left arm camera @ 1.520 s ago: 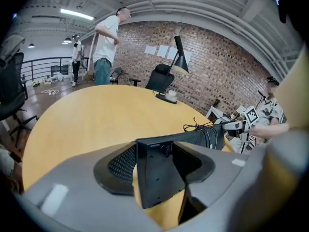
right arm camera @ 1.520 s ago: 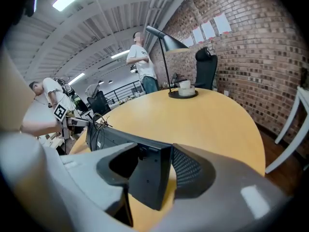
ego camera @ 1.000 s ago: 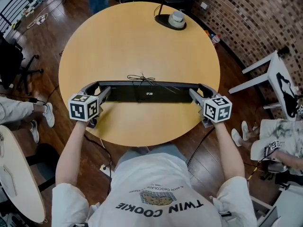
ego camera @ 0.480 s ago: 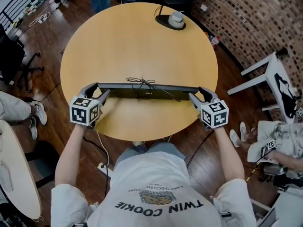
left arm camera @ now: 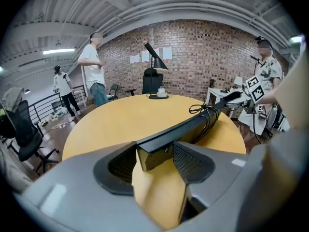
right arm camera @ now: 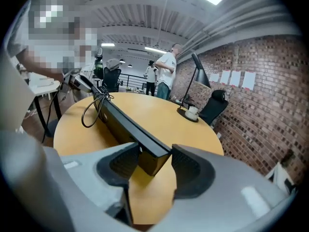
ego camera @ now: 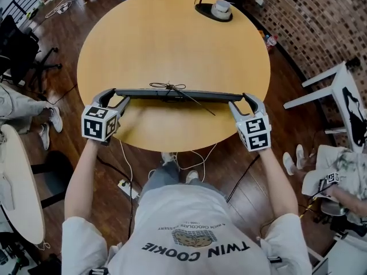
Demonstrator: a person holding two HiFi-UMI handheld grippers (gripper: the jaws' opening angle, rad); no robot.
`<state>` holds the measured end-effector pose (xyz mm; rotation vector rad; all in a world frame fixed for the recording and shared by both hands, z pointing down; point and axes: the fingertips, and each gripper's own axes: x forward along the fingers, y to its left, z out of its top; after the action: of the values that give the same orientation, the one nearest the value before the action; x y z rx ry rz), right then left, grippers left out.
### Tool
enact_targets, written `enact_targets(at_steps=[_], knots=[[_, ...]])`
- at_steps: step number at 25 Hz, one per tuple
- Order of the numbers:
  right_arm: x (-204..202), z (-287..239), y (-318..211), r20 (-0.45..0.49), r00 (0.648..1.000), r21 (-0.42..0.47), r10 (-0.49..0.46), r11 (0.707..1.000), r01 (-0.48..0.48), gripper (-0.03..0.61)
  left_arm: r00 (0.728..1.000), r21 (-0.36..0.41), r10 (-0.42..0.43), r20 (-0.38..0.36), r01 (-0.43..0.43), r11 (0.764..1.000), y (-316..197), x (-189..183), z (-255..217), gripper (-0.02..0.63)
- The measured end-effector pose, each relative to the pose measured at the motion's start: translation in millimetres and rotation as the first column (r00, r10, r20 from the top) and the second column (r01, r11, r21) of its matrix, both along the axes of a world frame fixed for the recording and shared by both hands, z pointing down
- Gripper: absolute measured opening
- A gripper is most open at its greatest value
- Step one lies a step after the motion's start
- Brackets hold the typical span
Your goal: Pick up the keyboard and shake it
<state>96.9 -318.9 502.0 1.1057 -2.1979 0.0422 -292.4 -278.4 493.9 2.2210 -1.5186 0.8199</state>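
A long black keyboard (ego camera: 195, 95) hangs above the round yellow table (ego camera: 172, 39), turned on edge so I see it as a thin bar. Its cable (ego camera: 168, 87) is bundled at the middle. My left gripper (ego camera: 116, 96) is shut on the keyboard's left end. My right gripper (ego camera: 241, 100) is shut on the right end. In the left gripper view the keyboard (left arm camera: 193, 124) runs away from the left gripper (left arm camera: 154, 161), its end between the pads. The right gripper view shows the keyboard (right arm camera: 123, 122) end pinched in the right gripper (right arm camera: 153, 166).
A black lamp base with a white cup (ego camera: 214, 9) stands at the table's far edge. A white side table (ego camera: 338, 90) is at the right, another round table (ego camera: 17, 199) at the lower left. People stand and sit around the room. Cables lie on the floor under the table's near edge.
The keyboard has tipped from showing its broad face to standing on edge, and both grippers have moved with it away from me.
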Motion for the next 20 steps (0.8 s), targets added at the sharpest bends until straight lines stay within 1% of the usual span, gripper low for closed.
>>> enact_targets(at_steps=[2,4,5,7,8,10,13,14,15,16,18,19,20], knots=[[-1,1,4,-0.083,0.996,0.039,-0.042,0.998,0.045,0.213,0.999,-0.006,0.0,0.049,0.0,1.0,6,2,3,0.241],[-4,1,8,-0.196,0.976,0.085,-0.096,0.99,0.115,0.213,0.992,-0.006,0.012,0.124,-0.012,1.0,11,3,5,0.227],[-7,1,10,-0.261,0.957,0.107,-0.126,0.982,0.158,0.213,0.986,-0.003,0.019,0.164,-0.019,1.0,13,3,5,0.227],[-12,4,16,-0.385,0.906,0.134,-0.176,0.961,0.244,0.212,0.97,0.002,0.032,0.24,-0.033,0.999,16,3,5,0.227],[-15,6,19,-0.43,0.882,0.137,-0.193,0.951,0.276,0.184,0.96,0.004,0.039,0.276,-0.041,0.999,18,3,5,0.225],[-18,9,22,-0.476,0.854,0.133,-0.212,0.942,0.308,0.174,0.939,0.0,0.052,0.339,-0.056,0.998,22,4,6,0.221],[-18,10,29,-0.511,0.829,0.126,-0.227,0.934,0.333,0.166,0.912,0.003,0.066,0.405,-0.074,0.997,29,5,7,0.219],[-18,11,31,-0.526,0.819,0.128,-0.229,0.931,0.342,0.163,0.9,0.005,0.073,0.43,-0.083,0.997,31,6,7,0.219],[-18,12,33,-0.542,0.809,0.134,-0.227,0.927,0.35,0.16,0.882,0.007,0.082,0.464,-0.096,0.995,33,7,8,0.219],[-18,13,35,-0.558,0.8,0.142,-0.222,0.924,0.356,0.16,0.857,0.008,0.094,0.506,-0.114,0.993,36,9,9,0.219],[-16,17,39,-0.587,0.782,0.159,-0.209,0.918,0.364,0.155,0.8,0.01,0.114,0.589,-0.148,0.989,41,14,12,0.216],[-15,19,41,-0.598,0.776,0.166,-0.203,0.915,0.368,0.153,0.777,0.009,0.119,0.618,-0.159,0.987,44,16,15,0.215],[-14,22,43,-0.603,0.772,0.17,-0.2,0.914,0.369,0.152,0.761,0.006,0.123,0.637,-0.165,0.986,46,18,17,0.213]])
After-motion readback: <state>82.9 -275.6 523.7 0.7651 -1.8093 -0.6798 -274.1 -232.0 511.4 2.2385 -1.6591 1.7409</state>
